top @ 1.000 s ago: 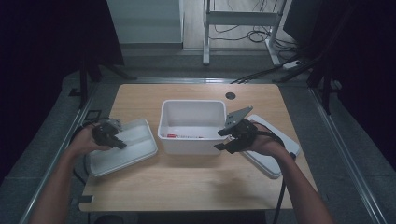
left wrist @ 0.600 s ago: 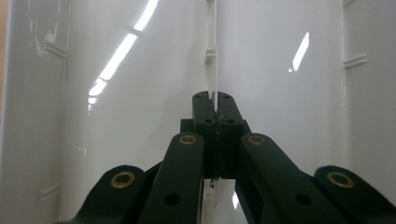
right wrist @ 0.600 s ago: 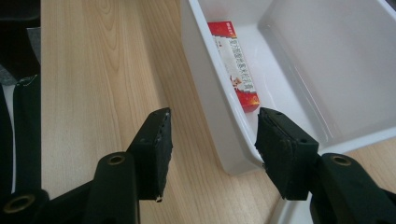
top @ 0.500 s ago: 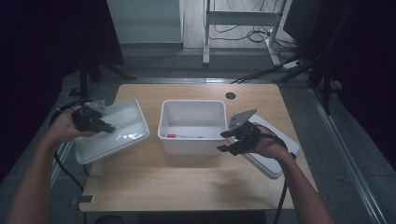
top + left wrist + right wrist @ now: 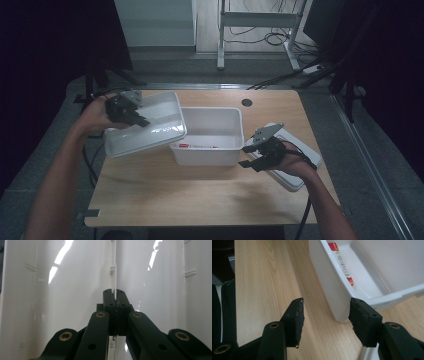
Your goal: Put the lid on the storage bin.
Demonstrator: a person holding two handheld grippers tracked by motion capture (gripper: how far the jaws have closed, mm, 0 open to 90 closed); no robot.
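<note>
My left gripper (image 5: 131, 112) is shut on the rim of a white plastic lid (image 5: 150, 129), which hangs tilted above the table's left side. The lid's right edge overlaps the left rim of an open white bin (image 5: 210, 111) at mid table. In the left gripper view the jaws (image 5: 115, 296) pinch the lid's thin edge (image 5: 113, 270). A flat red-labelled packet (image 5: 192, 146) lies in the bin. My right gripper (image 5: 245, 156) stands open beside the bin's front right corner. In its own view the right gripper (image 5: 325, 315) has only bare wood between the pads, with the bin wall (image 5: 329, 297) just beyond.
A second white lid (image 5: 295, 176) lies on the wooden table (image 5: 200, 200) at the right, under my right hand. A dark round grommet (image 5: 246, 102) sits near the table's far edge. Cables and a metal frame are on the floor behind.
The left gripper has lifted the lid off the table, up and to the right, until its edge reaches over the bin. The right gripper has drifted slightly toward the near edge.
</note>
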